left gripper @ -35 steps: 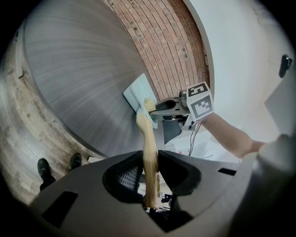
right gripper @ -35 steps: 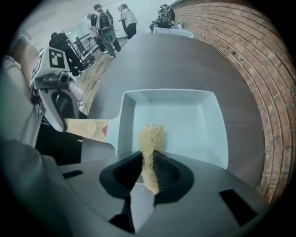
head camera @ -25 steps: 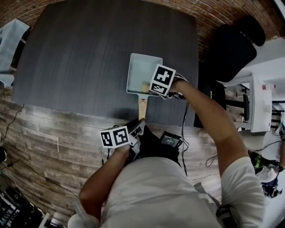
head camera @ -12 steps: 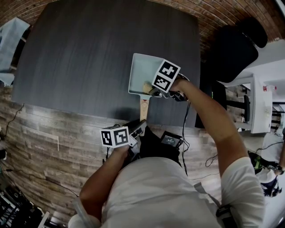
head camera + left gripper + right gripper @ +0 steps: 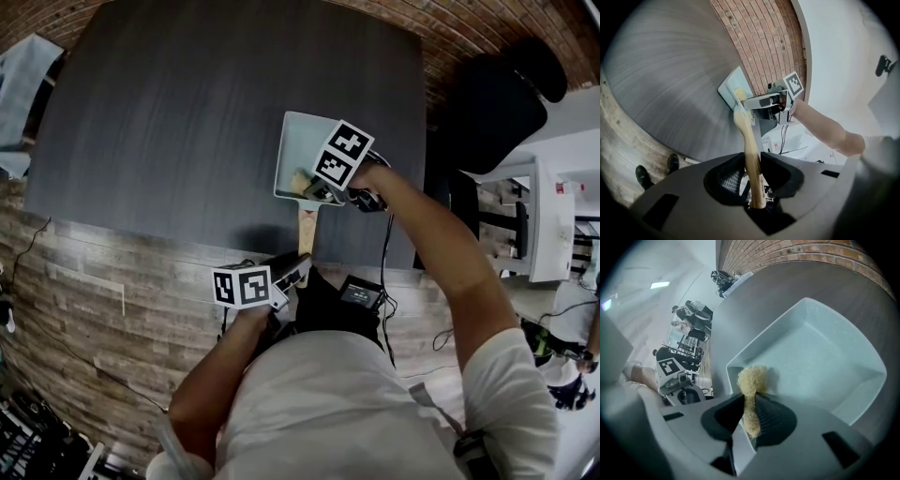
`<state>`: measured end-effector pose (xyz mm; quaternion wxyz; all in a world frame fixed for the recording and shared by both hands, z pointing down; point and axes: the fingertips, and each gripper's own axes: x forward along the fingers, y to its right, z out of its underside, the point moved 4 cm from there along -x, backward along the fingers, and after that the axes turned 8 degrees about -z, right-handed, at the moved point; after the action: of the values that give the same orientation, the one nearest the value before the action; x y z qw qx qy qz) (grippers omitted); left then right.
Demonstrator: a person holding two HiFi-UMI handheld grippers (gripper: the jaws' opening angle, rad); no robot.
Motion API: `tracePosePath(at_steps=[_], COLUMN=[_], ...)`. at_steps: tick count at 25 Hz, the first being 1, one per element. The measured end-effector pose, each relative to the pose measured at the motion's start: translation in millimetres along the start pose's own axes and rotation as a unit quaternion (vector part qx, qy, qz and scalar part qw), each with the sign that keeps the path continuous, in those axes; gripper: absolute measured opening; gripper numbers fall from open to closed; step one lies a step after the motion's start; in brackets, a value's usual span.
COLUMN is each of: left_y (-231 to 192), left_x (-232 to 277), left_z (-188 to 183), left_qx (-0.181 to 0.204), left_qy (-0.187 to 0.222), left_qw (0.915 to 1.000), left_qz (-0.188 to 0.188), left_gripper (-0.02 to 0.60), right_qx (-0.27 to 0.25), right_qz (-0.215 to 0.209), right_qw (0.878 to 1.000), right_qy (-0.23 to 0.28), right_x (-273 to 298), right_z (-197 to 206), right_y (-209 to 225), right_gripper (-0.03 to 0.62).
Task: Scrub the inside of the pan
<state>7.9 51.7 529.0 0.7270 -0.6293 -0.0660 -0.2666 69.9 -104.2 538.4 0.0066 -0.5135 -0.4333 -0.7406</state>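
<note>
The print I can make out is the black-and-white square markers on the cubes that ride on the two grippers. A small dark device (image 5: pixel 357 293) lies near the person's lap, and whatever is on it is too small to read.

The pan (image 5: pixel 302 141) sits on the dark wood-grain surface (image 5: pixel 187 122), close to its near edge and toward the right. It is square with rounded corners and sloped walls, pale blue-grey and matte inside. Its light wooden handle (image 5: pixel 306 223) juts out over the edge toward the person.

The left gripper (image 5: pixel 292 269) is clamped on that handle (image 5: pixel 749 145) – both pads press its sides, and the butt end disappears into the gripper's body. From there most of the pan (image 5: pixel 732 83) is seen edge-on, with the other tool partly in front of it.

The right gripper (image 5: pixel 317 191) tilts down into the pan's near corner on the handle side, its jaws closed on a straw-coloured fibrous scrubber (image 5: pixel 752 377). The tuft pokes out past the pads, against the near wall of the pan (image 5: pixel 820 362). Whether it also touches the bottom I cannot tell.

From above, the marker cube covers part of the pan's near right portion, and only a sliver of the scrubber (image 5: pixel 300 181) shows.
</note>
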Motion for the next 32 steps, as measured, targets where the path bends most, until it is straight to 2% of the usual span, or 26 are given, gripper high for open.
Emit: tracePosePath(at_steps=[6, 10, 15, 19, 23, 27, 32], left_y=[0, 0, -1, -1, -1, -2, -2], left_x=[0, 0, -2, -1, 0, -1, -1], left_z=[0, 0, -1, -1, -3, -2, -2], left_qx=[0.006, 0.009, 0.008, 0.005, 0.004, 0.003, 0.003], left_qy=[-0.009, -0.014, -0.016, -0.013, -0.014, -0.014, -0.013], left_qw=[0.9999, 0.9998, 0.9998, 0.9999, 0.9999, 0.9999, 0.9999], left_qz=[0.005, 0.006, 0.007, 0.006, 0.004, 0.002, 0.000], left_gripper=[0.114, 0.115, 0.114, 0.115, 0.114, 0.114, 0.114], right_qx=[-0.006, 0.013, 0.056, 0.064, 0.040, 0.027, 0.043], right_qz=[-0.013, -0.029, -0.059, -0.067, -0.027, 0.049, 0.132], right_qw=[1.000, 0.999, 0.992, 0.982, 0.974, 0.964, 0.945], right_qy=[0.008, 0.029, 0.098, 0.164, 0.220, 0.259, 0.295], right_x=[10, 14, 5, -13, -42, -78, -120], right_z=[-20, -28, -33, -41, -47, -41, -16], right_y=[-7, -9, -8, -7, 0, 16, 43], right_gripper=[0.081, 0.081, 0.081, 0.081, 0.081, 0.081, 0.081])
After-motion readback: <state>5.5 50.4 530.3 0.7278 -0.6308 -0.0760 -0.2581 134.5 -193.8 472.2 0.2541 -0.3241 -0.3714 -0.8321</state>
